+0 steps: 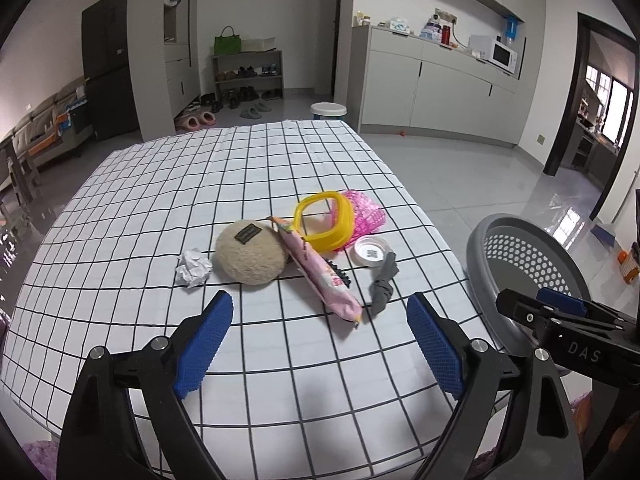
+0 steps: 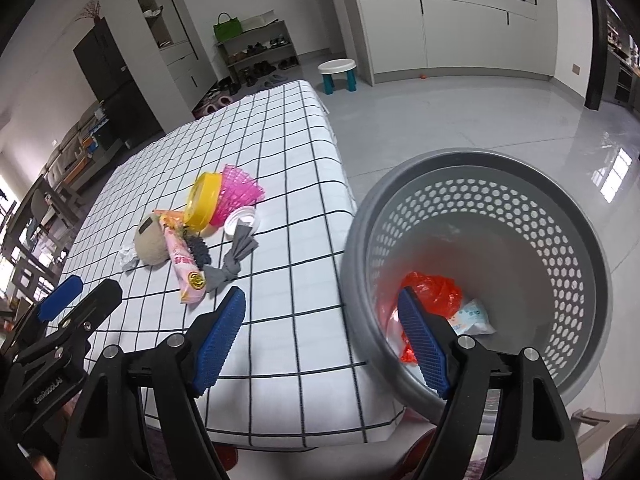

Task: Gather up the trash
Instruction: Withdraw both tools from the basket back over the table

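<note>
A pile lies on the checked tablecloth (image 1: 160, 208): a crumpled white paper (image 1: 193, 267), a beige plush ball (image 1: 250, 257), a pink snack wrapper (image 1: 322, 276), a yellow ring container (image 1: 325, 221), pink mesh (image 1: 365, 211), a white lid (image 1: 371, 251) and a grey rag (image 1: 383, 284). My left gripper (image 1: 320, 316) is open and empty just short of the pile. My right gripper (image 2: 320, 312) is open and empty over the table's right edge, beside the grey perforated basket (image 2: 568, 248). The basket holds a red plastic bag (image 2: 434, 290) and a white packet (image 2: 474, 316).
The basket (image 1: 520, 264) stands on the floor right of the table. A small white stool (image 2: 338, 68) stands beyond the table's far end. Cabinets (image 1: 440, 92) and a shoe rack (image 1: 248, 76) line the back walls.
</note>
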A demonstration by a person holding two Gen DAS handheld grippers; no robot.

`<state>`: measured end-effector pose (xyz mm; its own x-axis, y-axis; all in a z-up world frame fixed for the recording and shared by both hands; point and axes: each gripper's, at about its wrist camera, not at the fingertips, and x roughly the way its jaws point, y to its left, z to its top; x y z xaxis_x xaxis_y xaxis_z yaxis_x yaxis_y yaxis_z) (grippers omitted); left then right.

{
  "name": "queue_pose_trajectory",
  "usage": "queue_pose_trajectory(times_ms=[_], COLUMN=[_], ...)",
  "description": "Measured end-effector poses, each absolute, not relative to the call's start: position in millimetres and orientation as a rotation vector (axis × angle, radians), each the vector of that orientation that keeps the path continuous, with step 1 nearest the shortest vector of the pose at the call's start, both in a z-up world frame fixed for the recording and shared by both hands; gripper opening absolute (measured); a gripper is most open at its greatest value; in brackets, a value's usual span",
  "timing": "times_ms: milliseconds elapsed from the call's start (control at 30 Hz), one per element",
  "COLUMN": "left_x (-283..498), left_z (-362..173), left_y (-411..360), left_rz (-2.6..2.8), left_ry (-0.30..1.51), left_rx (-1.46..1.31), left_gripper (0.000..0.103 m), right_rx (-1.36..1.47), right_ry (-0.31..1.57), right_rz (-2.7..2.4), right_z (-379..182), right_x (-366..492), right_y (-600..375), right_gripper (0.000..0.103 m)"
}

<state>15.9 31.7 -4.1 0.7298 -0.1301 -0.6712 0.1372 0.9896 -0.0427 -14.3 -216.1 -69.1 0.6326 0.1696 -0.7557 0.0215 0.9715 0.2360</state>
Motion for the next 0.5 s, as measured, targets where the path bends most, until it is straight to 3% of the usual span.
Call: queue_pose_trajectory(times_ms=[500], left_x=[23.6], left_z=[-7.7], left_y=[55.2], left_rz=[-0.111], left_ry=[0.758], left_rx=[-0.021], left_gripper=[0.089], right_rx=[0.2], right_ry=[0.897], right_rz=[0.093], right_z=[-70.1], right_x=[-7.1], right_y=[-202.1], right_gripper=[0.075])
